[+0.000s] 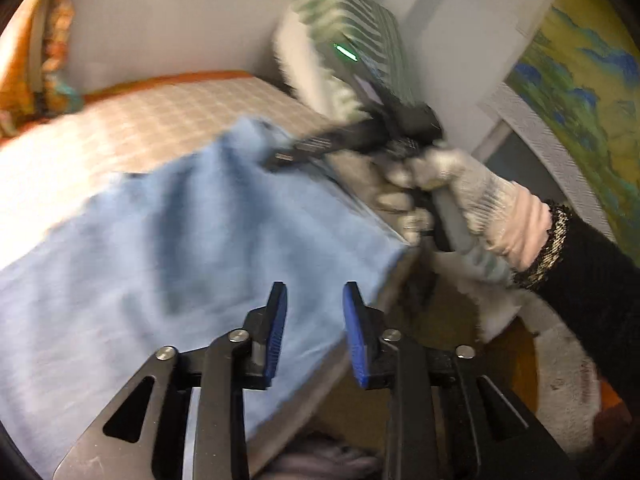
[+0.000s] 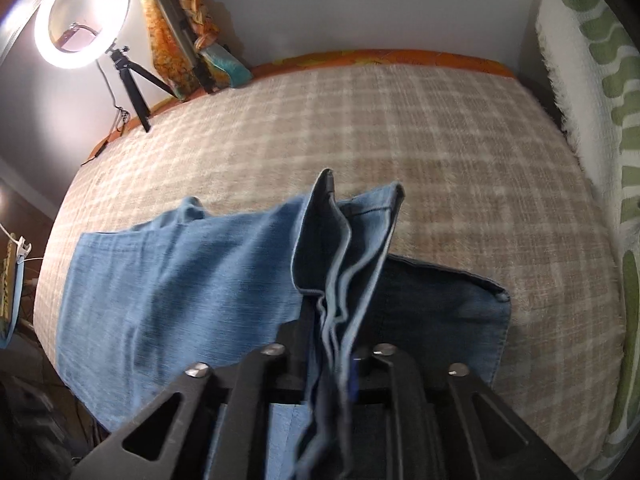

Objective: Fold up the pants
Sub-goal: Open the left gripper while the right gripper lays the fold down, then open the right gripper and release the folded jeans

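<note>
The left tongs (image 1: 315, 304) stand apart with a clear gap between their blue pads (image 1: 276, 332), gripping nothing, poised just above the near edge of the blue jeans (image 1: 168, 240). The right tongs (image 2: 334, 360) are closed on a bunched fold of those jeans (image 2: 336, 280); the denim rises between the fingers and hides the pads almost wholly, only a sliver of blue showing. In the left wrist view the right tongs (image 1: 280, 156) appear blurred, held by a hand in a white knit glove (image 1: 452, 196), their tips at the far edge of the cloth; the grip itself is too smeared to make out there. The jeans lie spread over the bed (image 2: 400, 128) with its beige checked cover, one part draped off the near edge, a darker leg end lying to the right. Beyond stand a lit ring light (image 2: 82, 14) on a tripod, a green-patterned white pillow (image 2: 592, 120) cut off at the frame, and a landscape painting (image 1: 576, 92).
</note>
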`<state>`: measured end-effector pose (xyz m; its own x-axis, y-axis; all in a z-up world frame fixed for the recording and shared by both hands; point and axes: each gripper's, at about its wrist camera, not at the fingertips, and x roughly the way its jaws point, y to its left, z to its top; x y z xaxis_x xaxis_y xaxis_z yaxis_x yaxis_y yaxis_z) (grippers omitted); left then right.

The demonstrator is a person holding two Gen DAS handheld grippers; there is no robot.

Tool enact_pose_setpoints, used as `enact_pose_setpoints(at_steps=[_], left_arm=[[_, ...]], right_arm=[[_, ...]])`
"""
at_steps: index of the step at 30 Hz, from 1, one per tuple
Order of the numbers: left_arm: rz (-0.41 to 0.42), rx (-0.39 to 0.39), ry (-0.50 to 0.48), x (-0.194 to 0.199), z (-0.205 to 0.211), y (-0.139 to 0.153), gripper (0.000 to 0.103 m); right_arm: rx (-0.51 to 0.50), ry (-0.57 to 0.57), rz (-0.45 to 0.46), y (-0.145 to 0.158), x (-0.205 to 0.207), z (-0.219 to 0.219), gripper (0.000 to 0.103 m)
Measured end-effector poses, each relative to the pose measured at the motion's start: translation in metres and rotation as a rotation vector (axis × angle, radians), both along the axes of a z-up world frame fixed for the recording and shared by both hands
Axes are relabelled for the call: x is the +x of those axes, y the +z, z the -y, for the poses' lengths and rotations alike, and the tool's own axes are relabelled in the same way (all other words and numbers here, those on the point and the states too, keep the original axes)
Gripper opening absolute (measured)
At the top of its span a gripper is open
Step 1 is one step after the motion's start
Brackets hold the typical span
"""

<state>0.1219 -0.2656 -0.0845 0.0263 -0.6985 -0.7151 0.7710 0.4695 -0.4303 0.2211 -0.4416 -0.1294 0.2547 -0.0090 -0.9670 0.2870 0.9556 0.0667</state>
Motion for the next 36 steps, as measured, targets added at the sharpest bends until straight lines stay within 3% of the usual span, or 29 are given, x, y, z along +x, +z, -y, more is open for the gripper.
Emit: enact_pose_setpoints(at_steps=[1, 2, 8, 13, 15, 17, 19, 22, 27, 29, 30, 32, 36], left_arm=[[0.025, 0.019, 0.042, 0.008, -0.019, 0.0, 0.029], [0.033, 0.032, 0.068, 0.014, -0.031, 0.0, 0.029], [0.065, 0.105, 0.245, 0.045, -0.113, -0.006, 0.029], [0.096, 0.195, 0.336, 0.036, -0.154, -0.023, 0.029], [0.082, 0.211, 0.366, 0.036, -0.17, -0.03, 0.029], [0.067, 0.23, 0.401, 0.035, -0.182, -0.038, 0.029], [0.059, 0.241, 0.433, 0.033, -0.191, -0.044, 0.029], [0.035, 0.227, 0.487, 0.026, -0.213, -0.045, 0.029], [-0.009, 0.197, 0.55, 0.019, -0.235, -0.048, 0.029], [-0.014, 0.184, 0.555, 0.018, -0.237, -0.049, 0.029], [-0.015, 0.177, 0.554, 0.018, -0.237, -0.049, 0.029], [0.012, 0.175, 0.552, 0.018, -0.235, -0.049, 0.034], [0.035, 0.219, 0.518, 0.016, -0.228, -0.057, 0.034]], right_arm=[[0.002, -0.019, 0.011, 0.002, -0.004, 0.004, 0.046], [0.01, -0.033, 0.02, 0.003, -0.006, 0.007, 0.05], [-0.04, -0.045, 0.065, 0.01, -0.009, 0.007, 0.056], [-0.062, -0.061, 0.046, -0.001, 0.011, 0.003, 0.058], [-0.082, -0.074, 0.038, -0.006, 0.014, 0.003, 0.046], [-0.117, -0.087, 0.038, -0.005, 0.013, 0.003, 0.019], [-0.19, -0.087, 0.025, -0.004, 0.013, 0.003, 0.004], [-0.254, -0.059, -0.015, -0.011, 0.013, 0.004, 0.002], [-0.283, -0.09, -0.003, -0.002, 0.012, 0.006, 0.012], [-0.284, -0.084, 0.041, 0.013, 0.01, -0.002, 0.034], [-0.294, -0.081, 0.053, 0.018, 0.011, -0.008, 0.037], [-0.288, -0.055, 0.086, 0.034, 0.014, -0.024, 0.038], [-0.214, 0.011, 0.135, 0.052, 0.025, -0.066, 0.038]])
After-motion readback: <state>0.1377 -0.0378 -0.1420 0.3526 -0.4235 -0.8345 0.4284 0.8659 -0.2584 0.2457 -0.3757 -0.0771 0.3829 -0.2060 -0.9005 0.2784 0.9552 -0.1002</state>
